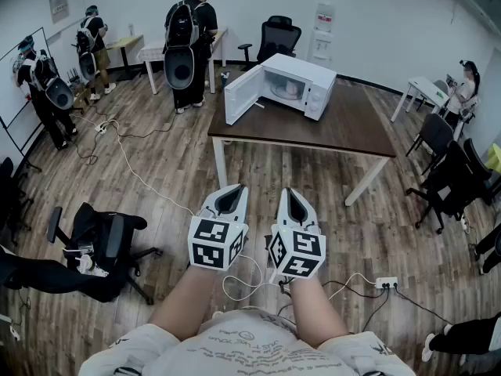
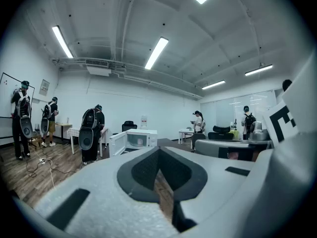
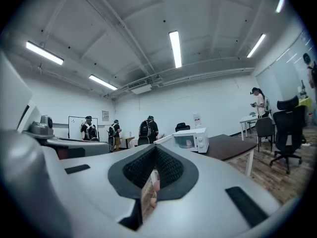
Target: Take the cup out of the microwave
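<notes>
Evidently you hold left tongs (image 1: 232, 189) and right tongs (image 1: 290, 192) pressed together, empty, with the cup (image 1: 287, 89) well apart inside the microwave (image 1: 313, 75).

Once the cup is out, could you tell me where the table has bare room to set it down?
The table is bare along its near edge, in front of the microwave, and at its right end. The microwave and its open door crowd the far side.
</notes>
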Demonstrator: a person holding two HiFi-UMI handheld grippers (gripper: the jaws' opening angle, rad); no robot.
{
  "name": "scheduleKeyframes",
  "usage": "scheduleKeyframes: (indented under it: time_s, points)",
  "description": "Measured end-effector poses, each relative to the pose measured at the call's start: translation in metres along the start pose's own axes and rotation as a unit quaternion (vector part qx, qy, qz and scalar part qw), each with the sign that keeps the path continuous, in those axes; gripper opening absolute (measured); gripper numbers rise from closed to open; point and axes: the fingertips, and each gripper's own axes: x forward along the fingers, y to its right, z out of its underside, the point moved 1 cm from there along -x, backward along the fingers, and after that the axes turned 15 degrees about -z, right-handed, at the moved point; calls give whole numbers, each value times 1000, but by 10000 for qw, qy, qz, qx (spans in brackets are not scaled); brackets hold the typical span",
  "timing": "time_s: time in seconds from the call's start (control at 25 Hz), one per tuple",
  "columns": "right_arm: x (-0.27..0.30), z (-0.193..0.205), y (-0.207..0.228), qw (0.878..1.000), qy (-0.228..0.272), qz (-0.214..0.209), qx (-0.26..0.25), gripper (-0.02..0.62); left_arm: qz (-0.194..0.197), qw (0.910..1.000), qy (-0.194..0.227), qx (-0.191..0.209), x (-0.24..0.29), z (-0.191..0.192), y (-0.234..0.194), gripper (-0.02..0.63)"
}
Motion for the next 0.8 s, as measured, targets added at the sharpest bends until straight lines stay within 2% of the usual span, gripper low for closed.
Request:
scheduleKeyframes:
  time_s: [0.4,0.8]
  points:
    - [-16,-2,37,9995,69,-269,121,14,-100,9999,-8,70,17,0,43,11]
    - [-49,6,101,9997,-20,-141,216,14,-148,9998,-107,45,34,14,102,11]
